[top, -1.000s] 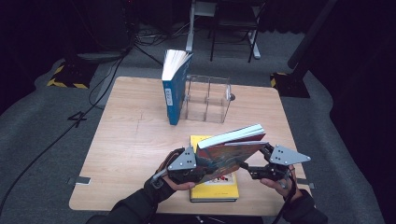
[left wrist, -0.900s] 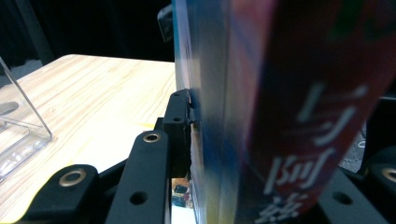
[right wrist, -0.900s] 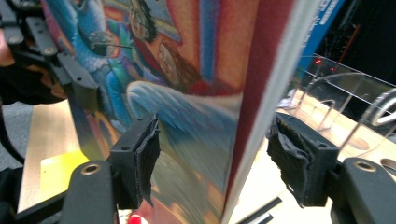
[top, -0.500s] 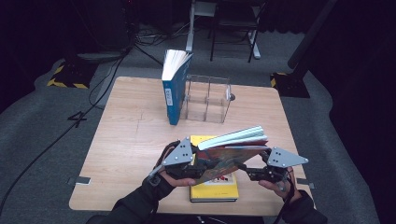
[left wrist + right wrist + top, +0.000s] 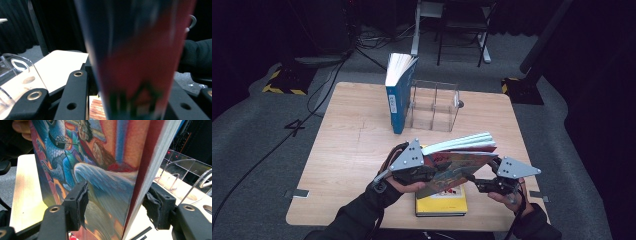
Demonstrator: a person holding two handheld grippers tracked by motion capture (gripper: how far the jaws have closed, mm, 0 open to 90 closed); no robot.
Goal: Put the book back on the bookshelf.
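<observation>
Fingers of the left gripper point(image 5: 432, 175) part-spread either side of the illustrated book point(image 5: 457, 167), just closing in further; book spine blurred between them in the left gripper view, pad contact impossible to judge. Fingers point(image 5: 77, 202) of the right gripper point(image 5: 469, 180) spread around the same book's other end, near pad touching the painted cover, far pad standing just off the page edges. Book held tilted above the desk point(image 5: 347, 150), between both pairs of fingers.

Counted: three books, namely the illustrated one, a yellow book point(image 5: 441, 204) flat on the desk directly beneath the fingers, and a blue book point(image 5: 398, 95) upright well beyond them; one clear rack point(image 5: 434, 105) just beside the blue book.

Cover painting sharp in the right gripper view, mere colour smear in the left gripper view; yellow and blue books plain from the high view.
</observation>
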